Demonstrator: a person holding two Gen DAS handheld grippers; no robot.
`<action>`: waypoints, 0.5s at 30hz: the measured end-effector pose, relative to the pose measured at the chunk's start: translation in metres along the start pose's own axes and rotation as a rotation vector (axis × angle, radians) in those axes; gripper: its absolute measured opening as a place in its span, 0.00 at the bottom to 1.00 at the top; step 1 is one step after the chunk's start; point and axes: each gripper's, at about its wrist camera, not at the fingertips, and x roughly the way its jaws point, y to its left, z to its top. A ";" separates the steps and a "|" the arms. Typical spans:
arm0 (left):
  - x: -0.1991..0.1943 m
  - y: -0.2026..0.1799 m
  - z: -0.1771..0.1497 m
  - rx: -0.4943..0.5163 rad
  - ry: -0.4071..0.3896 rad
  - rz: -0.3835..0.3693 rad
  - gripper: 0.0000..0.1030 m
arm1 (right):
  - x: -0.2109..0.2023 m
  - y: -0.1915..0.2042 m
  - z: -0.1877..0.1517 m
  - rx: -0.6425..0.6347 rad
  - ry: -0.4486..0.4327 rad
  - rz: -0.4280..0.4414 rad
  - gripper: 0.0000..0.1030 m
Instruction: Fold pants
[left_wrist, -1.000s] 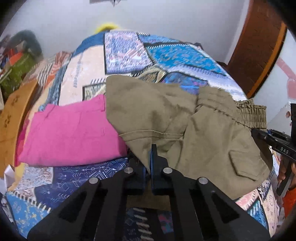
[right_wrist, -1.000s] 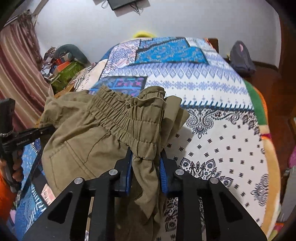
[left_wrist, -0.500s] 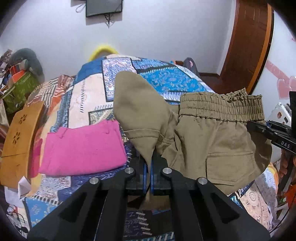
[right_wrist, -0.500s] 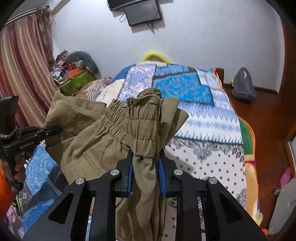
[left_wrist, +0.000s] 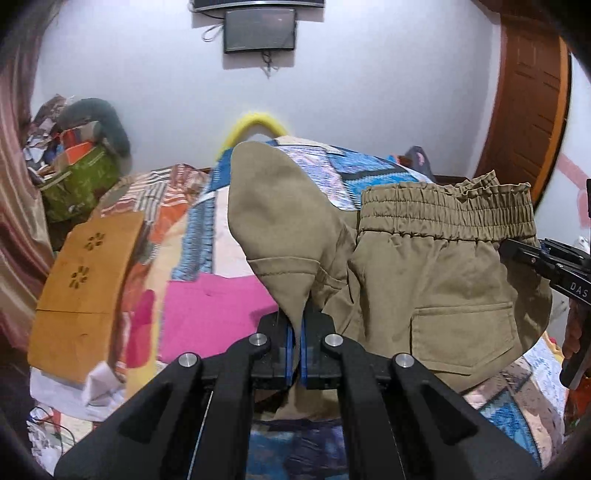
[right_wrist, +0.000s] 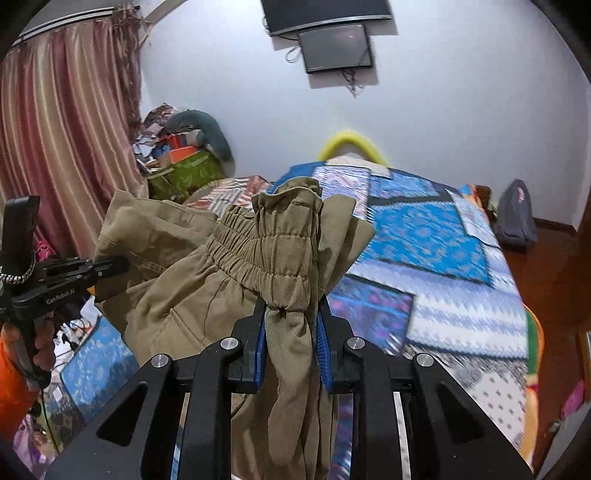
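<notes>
Pants (left_wrist: 436, 280): khaki, held up in the air across the centre and right of the left wrist view, above the bed; elastic waistband along the top right, a flap pocket at lower right.
Left gripper (left_wrist: 294, 343): bottom centre of its own view, jaws clamped on a pointed fold of the pants; the cloth rises from the jaws in a rounded flap toward the upper middle.
Right gripper (right_wrist: 290, 341): bottom centre of its own view, jaws closed on a thick bunch of the gathered waistband (right_wrist: 269, 254), with more cloth hanging down between the arms.
Other view of each: the right gripper shows at the right edge of the left wrist view, touching the pants below the waistband; the left gripper shows at the left edge of the right wrist view.
Bed (right_wrist: 443, 236): patterned blue patchwork cover, filling the right half of the right wrist view.
Pink cloth (left_wrist: 214, 314): lying flat on the bed, left of centre in the left wrist view, behind the left gripper.
Screen (left_wrist: 260, 30): on the white wall, top centre.
</notes>
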 end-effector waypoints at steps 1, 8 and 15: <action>0.003 0.008 0.002 -0.007 0.000 0.006 0.02 | 0.009 0.005 0.004 -0.005 0.002 0.007 0.20; 0.036 0.064 0.008 -0.045 0.011 0.057 0.02 | 0.064 0.031 0.021 -0.037 0.020 0.047 0.20; 0.083 0.109 -0.007 -0.106 0.068 0.077 0.02 | 0.121 0.041 0.020 -0.058 0.088 0.089 0.20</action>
